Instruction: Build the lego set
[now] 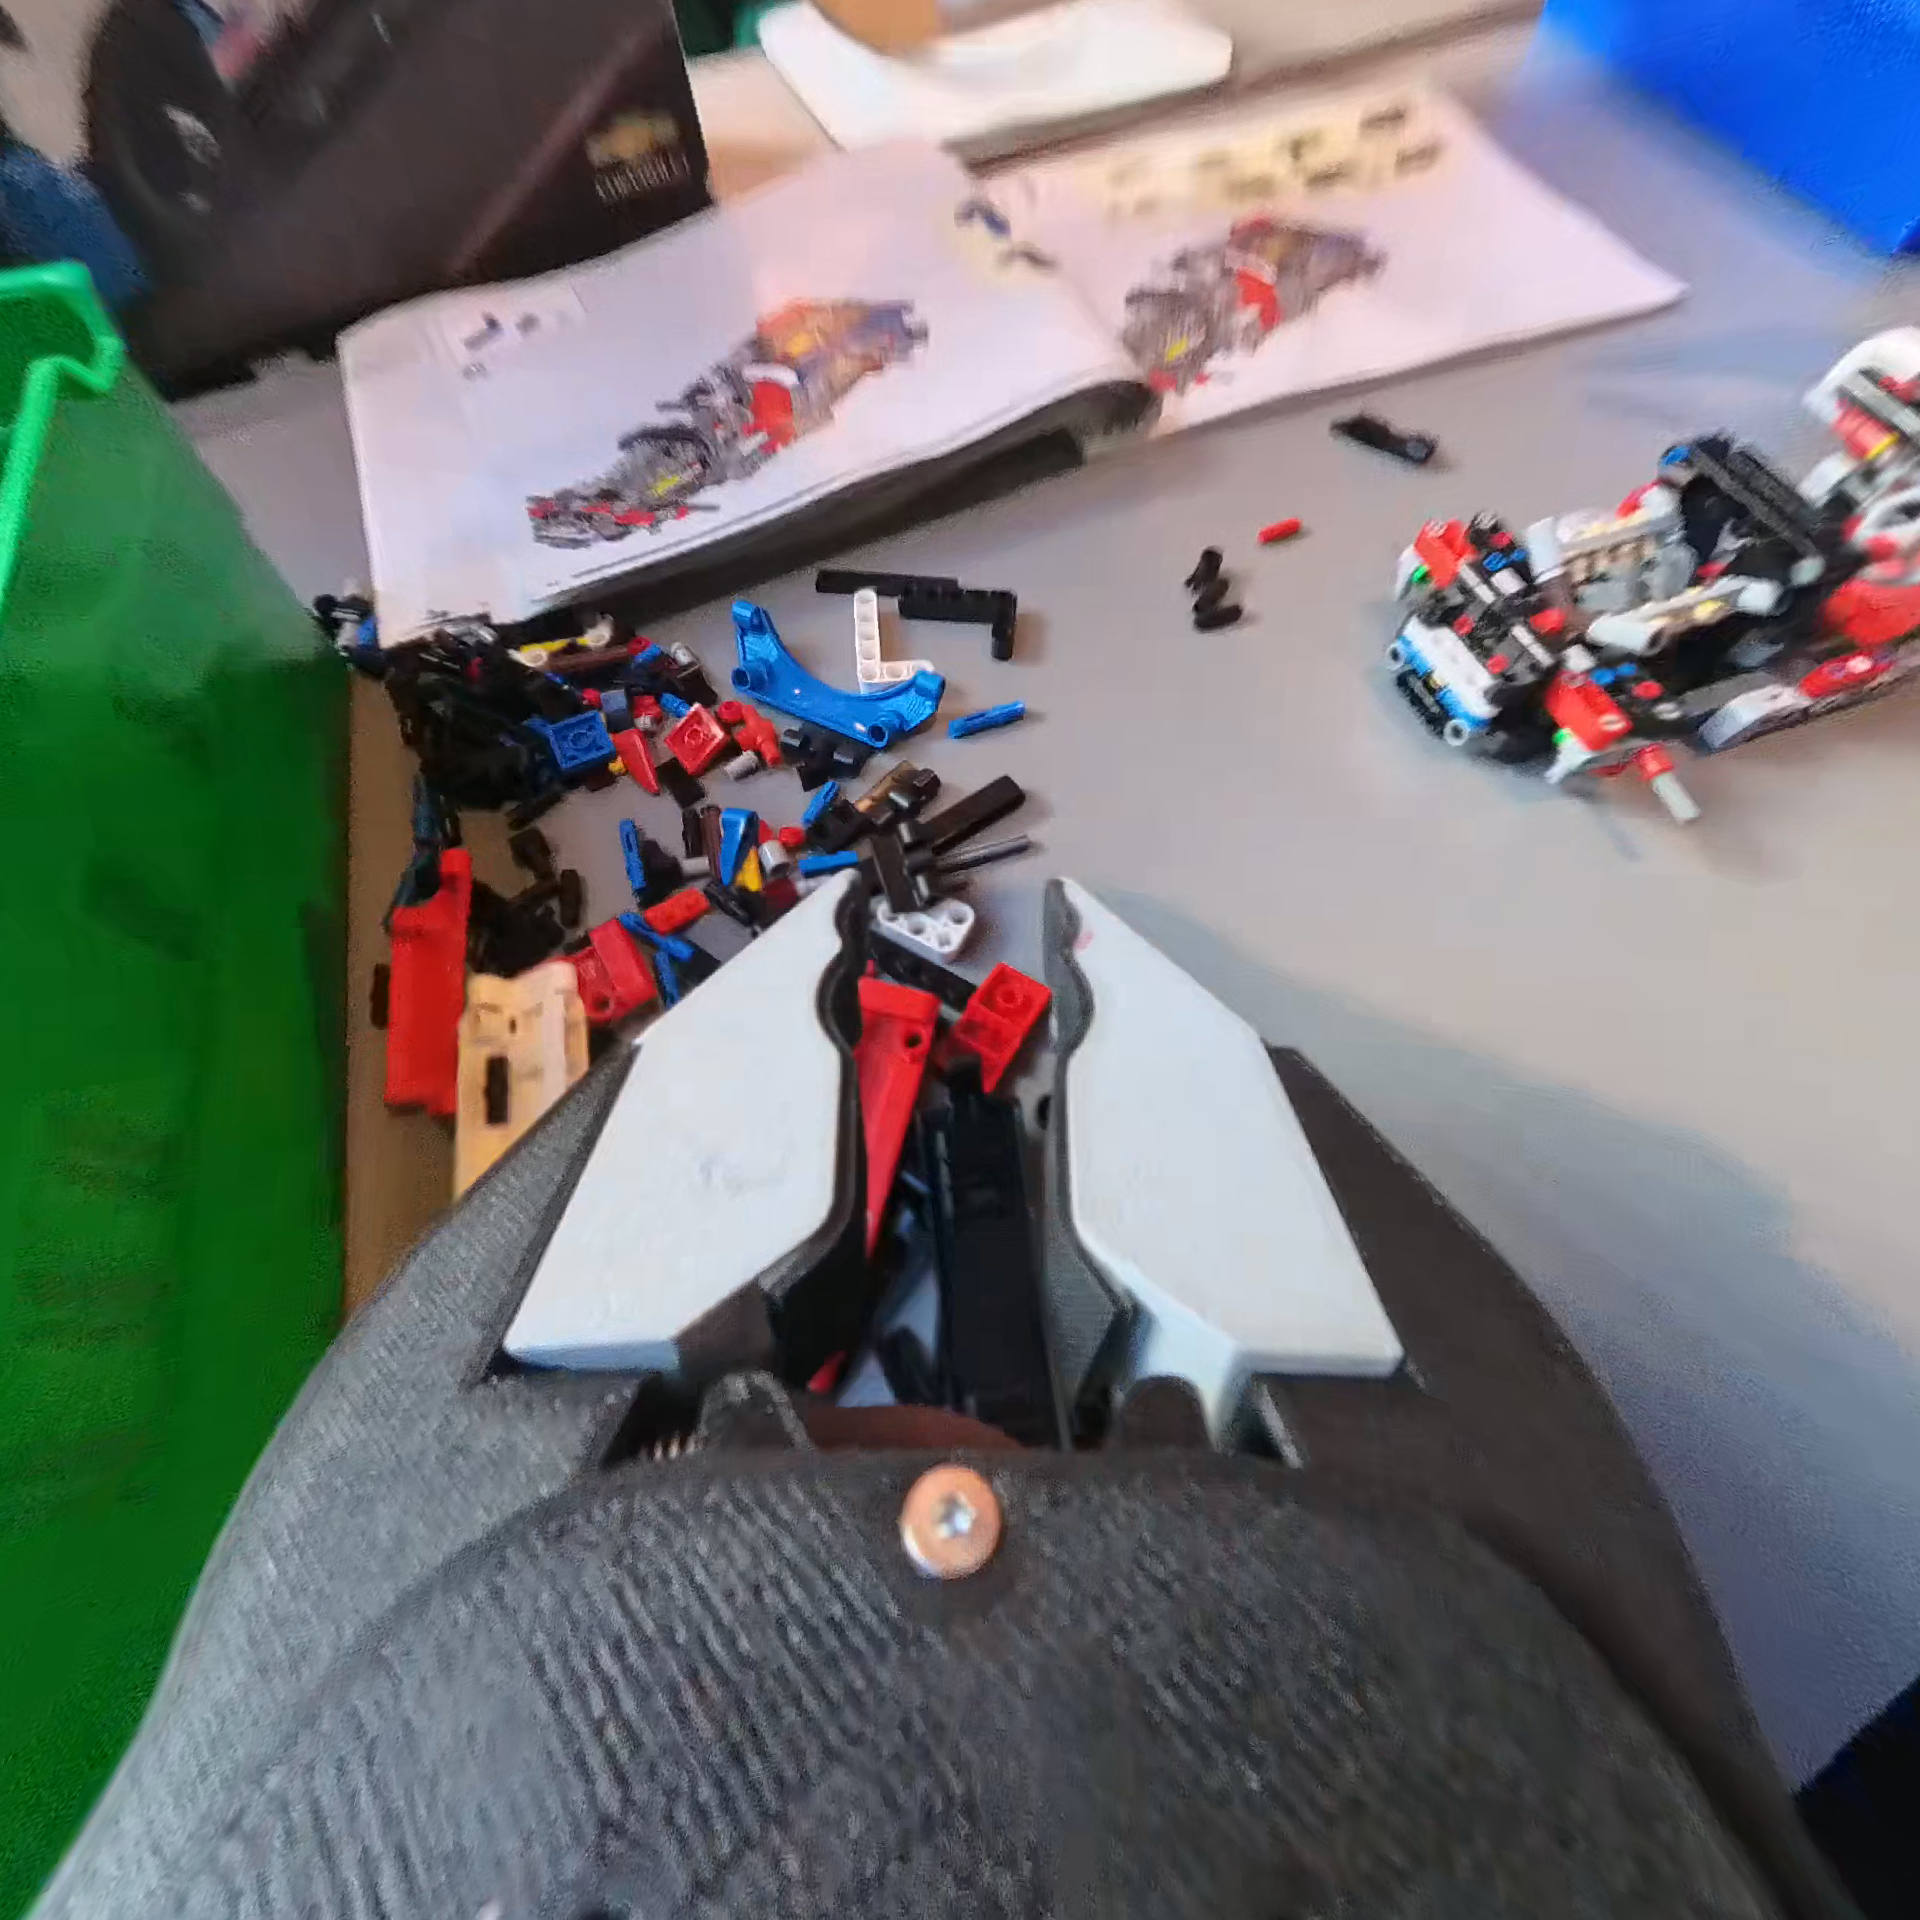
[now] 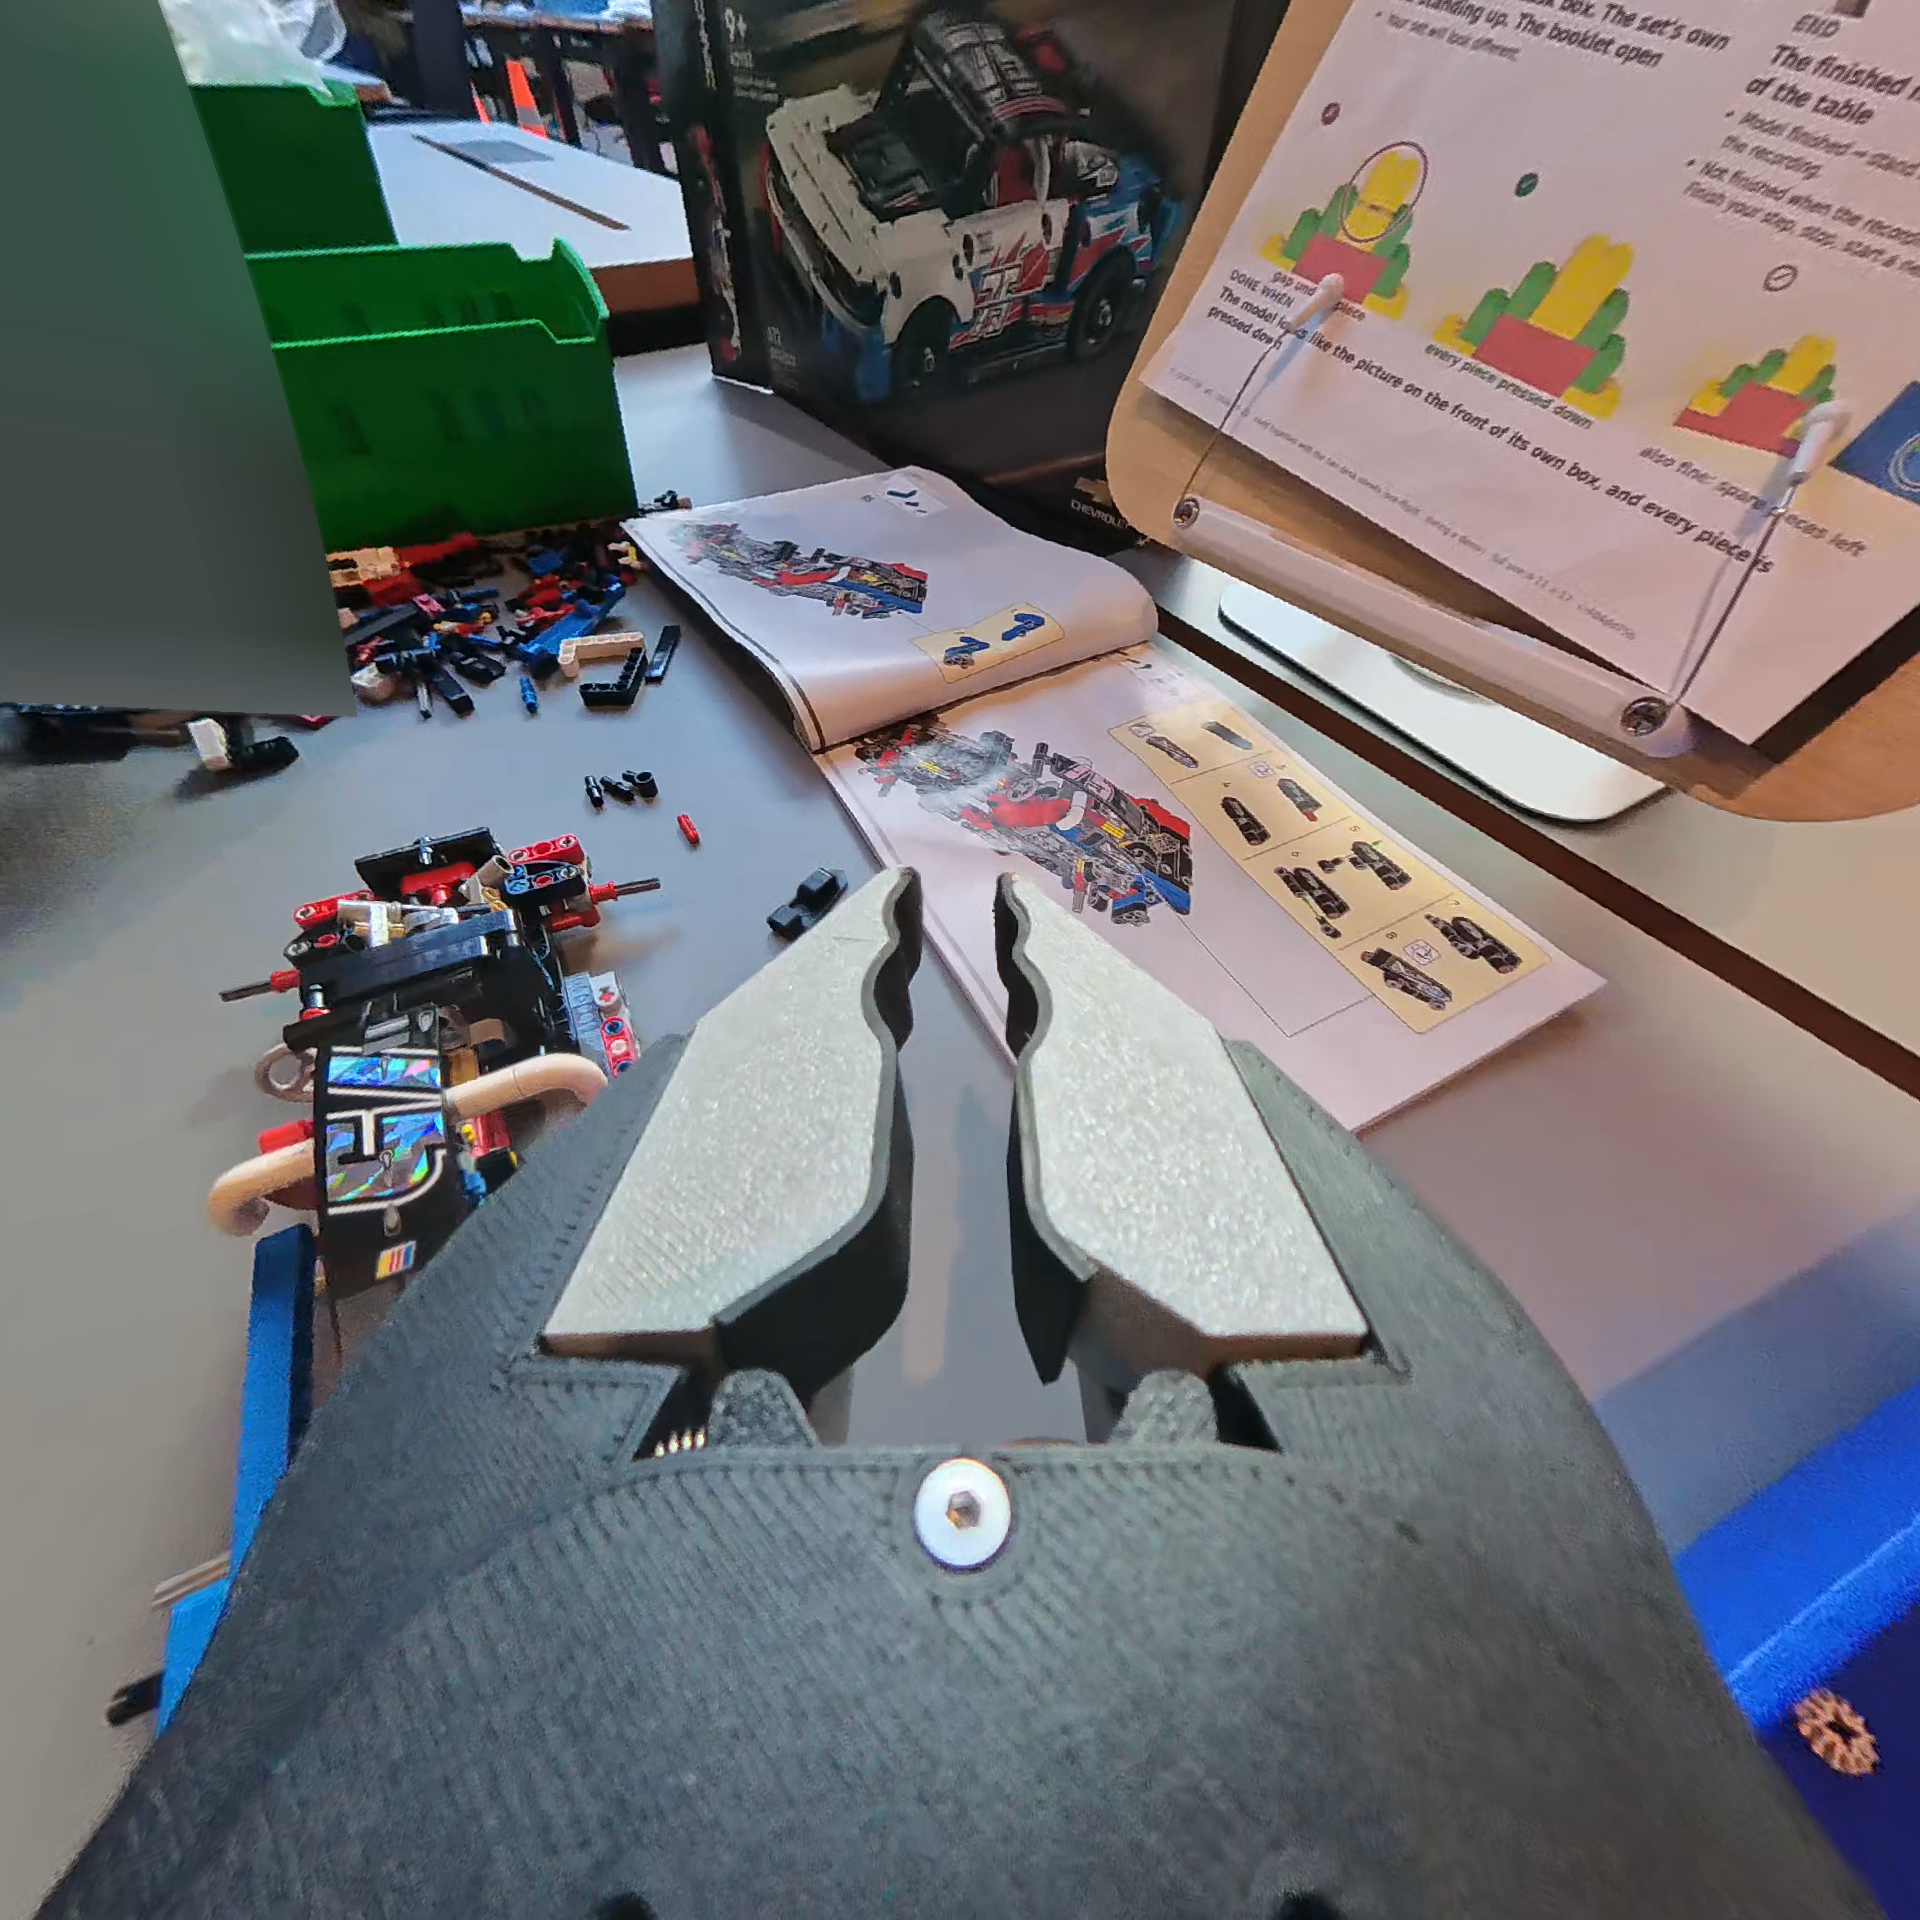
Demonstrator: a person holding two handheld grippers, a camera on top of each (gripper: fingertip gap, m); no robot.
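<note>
Red and black loose pieces (image 1: pixel 665 790) sit under our left hand-held gripper (image 1: pixel 956 914), jaws spread; we should single one out. Right hand-held gripper (image 2: pixel 956 914) hangs slightly parted, empty.

The left hand-held gripper (image 1: pixel 956 914) points forward and down, its two pale grey fingers (image 1: pixel 727 1122) set apart with a clear gap between the tips. The fingers widen toward the dark textured body, where a round screw sits on the midline. The black wavy inner pads face each other without touching. The view is a little blurred.

The right hand-held gripper (image 2: pixel 958 904) also points forward and slightly down. Its speckled grey fingers (image 2: pixel 769 1122) stand apart, the gap narrower at the tips than at the base, and nothing lies between them. Its black body fills the lower frame, sharp and level.
</note>
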